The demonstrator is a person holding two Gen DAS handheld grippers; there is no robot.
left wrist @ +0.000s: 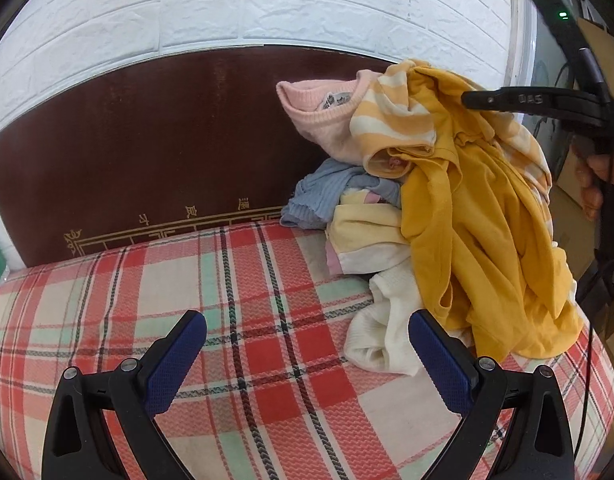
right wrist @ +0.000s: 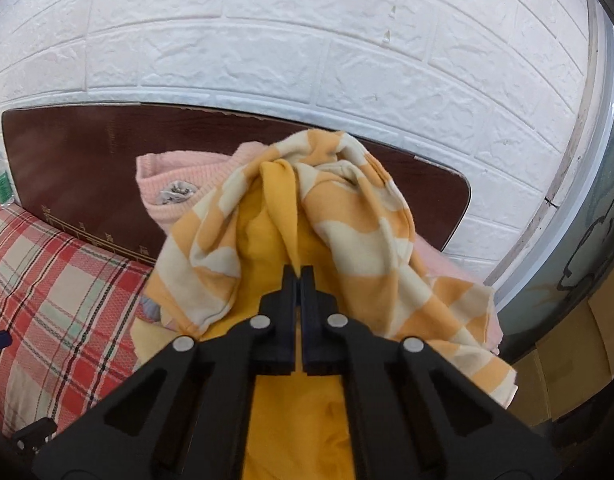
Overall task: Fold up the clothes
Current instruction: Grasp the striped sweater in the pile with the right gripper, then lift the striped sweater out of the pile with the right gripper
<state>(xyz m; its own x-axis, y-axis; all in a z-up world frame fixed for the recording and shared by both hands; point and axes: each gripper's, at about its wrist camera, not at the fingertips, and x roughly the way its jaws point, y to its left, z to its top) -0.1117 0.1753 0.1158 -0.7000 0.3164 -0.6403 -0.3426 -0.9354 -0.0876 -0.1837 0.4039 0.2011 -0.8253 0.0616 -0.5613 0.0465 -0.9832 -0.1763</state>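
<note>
1. Yellow shirt (right wrist: 279,220) hangs clamped in the right gripper (right wrist: 298,276), above the clothes pile (left wrist: 371,208) on the plaid bed (left wrist: 227,280).
2. Left gripper (left wrist: 307,356) hovers with jaws apart, just left of the pile.

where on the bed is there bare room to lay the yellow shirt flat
Free: the plaid bedsheet between the dark wooden headboard, the clothes pile and the open left hand-held gripper. Crowded: the right side, under the mustard-yellow shirt.
</note>
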